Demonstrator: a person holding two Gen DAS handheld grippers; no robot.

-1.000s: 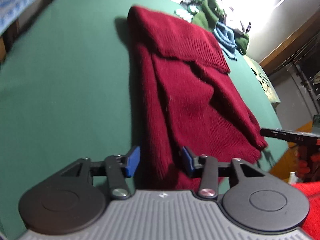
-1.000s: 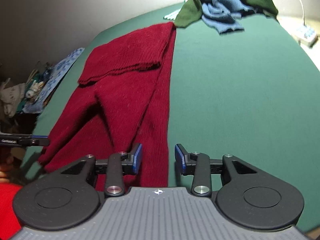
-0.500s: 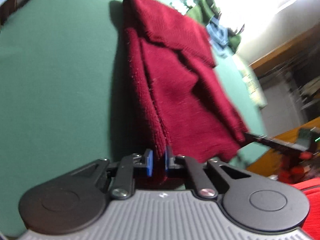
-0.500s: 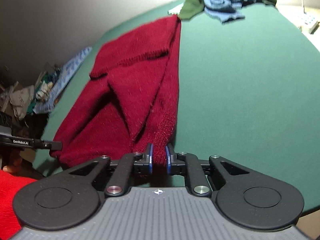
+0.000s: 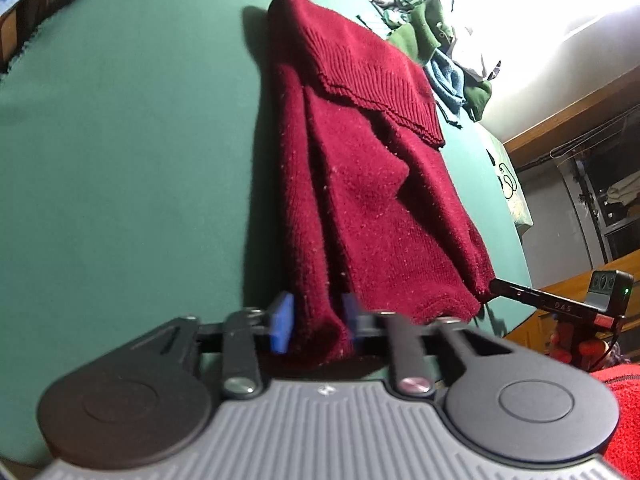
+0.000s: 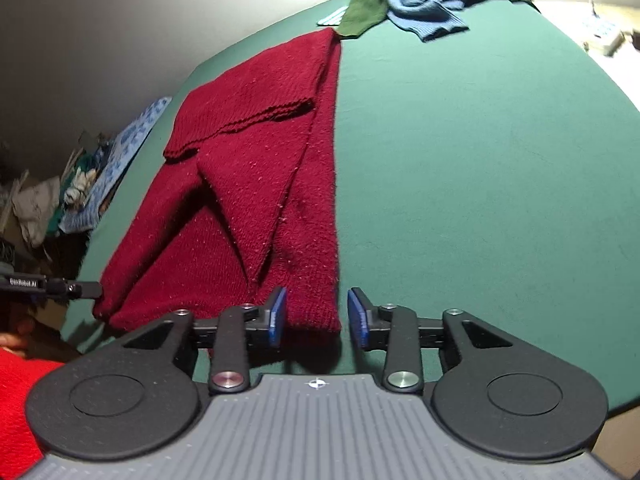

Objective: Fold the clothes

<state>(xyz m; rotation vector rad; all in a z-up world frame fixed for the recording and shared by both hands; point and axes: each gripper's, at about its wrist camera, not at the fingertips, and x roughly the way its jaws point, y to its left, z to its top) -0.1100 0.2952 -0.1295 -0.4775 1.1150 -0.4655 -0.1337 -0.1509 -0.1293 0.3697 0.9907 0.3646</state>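
Right gripper point(image 6: 317, 316): fingers parted wide, straddling the near hem corner of the maroon sweater point(image 6: 248, 184) at 6 o'clock without pinching it; the knit lies near the 9 o'clock pad, clear of the 3 o'clock one.

Left gripper point(image 5: 316, 318): fingers at a middling gap, thick doubled knit filling the space and touching both pads. Cannot tell whether gripping or merely enclosing; blurred there.

Sweater flat on the green surface point(image 5: 120, 160), running from 6 o'clock up toward 12, sleeves folded inward, ribbed band laid across the far end. Long narrow strip already formed.

Judged step: both near corners addressed, ready for the crosswise fold. Next move calls for a firm close on each corner through all layers, then an even lift and carry toward 12 o'clock, keeping both corners level so the sleeves stay tucked.

Beyond, at 12 to 1 o'clock, a pile of green and blue clothes point(image 6: 424, 4) waiting.

Writing: "GenRobot.AI" in white along the other gripper's finger at 9 o'clock in the right wrist view. Small lettering on the finger at 3 o'clock in the left wrist view, too small to read.
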